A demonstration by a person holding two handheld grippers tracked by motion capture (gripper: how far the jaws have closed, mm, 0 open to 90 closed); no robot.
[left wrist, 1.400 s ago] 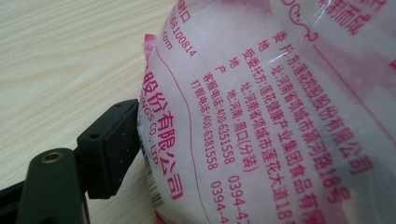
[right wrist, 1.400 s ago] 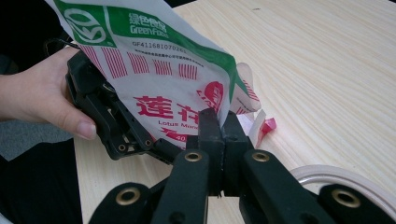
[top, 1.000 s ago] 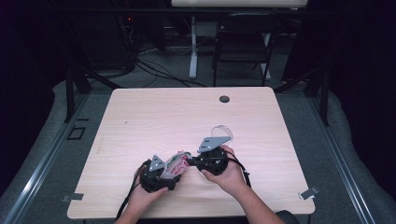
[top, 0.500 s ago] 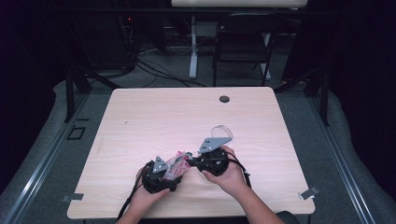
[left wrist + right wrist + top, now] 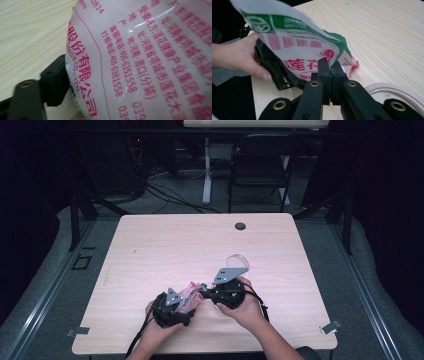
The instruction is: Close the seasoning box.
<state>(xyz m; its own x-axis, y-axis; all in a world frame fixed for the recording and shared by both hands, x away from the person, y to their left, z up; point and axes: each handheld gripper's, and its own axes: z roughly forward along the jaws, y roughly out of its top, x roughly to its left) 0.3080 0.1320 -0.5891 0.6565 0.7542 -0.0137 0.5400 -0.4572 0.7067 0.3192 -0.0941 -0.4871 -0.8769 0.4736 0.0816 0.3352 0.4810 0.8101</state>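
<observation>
Near the front edge of the wooden table point(image 5: 150, 250), both grippers meet on a printed plastic food packet point(image 5: 190, 296) with red Chinese lettering and a green band. The right gripper point(image 5: 330, 65) has its jaws pressed together on the packet's lower edge. The left gripper point(image 5: 172, 309), just left of it, has the packet draped across its jaws; how far they stand open cannot be told. A clear round lid point(image 5: 237, 262) lies just beyond the right gripper.
</observation>
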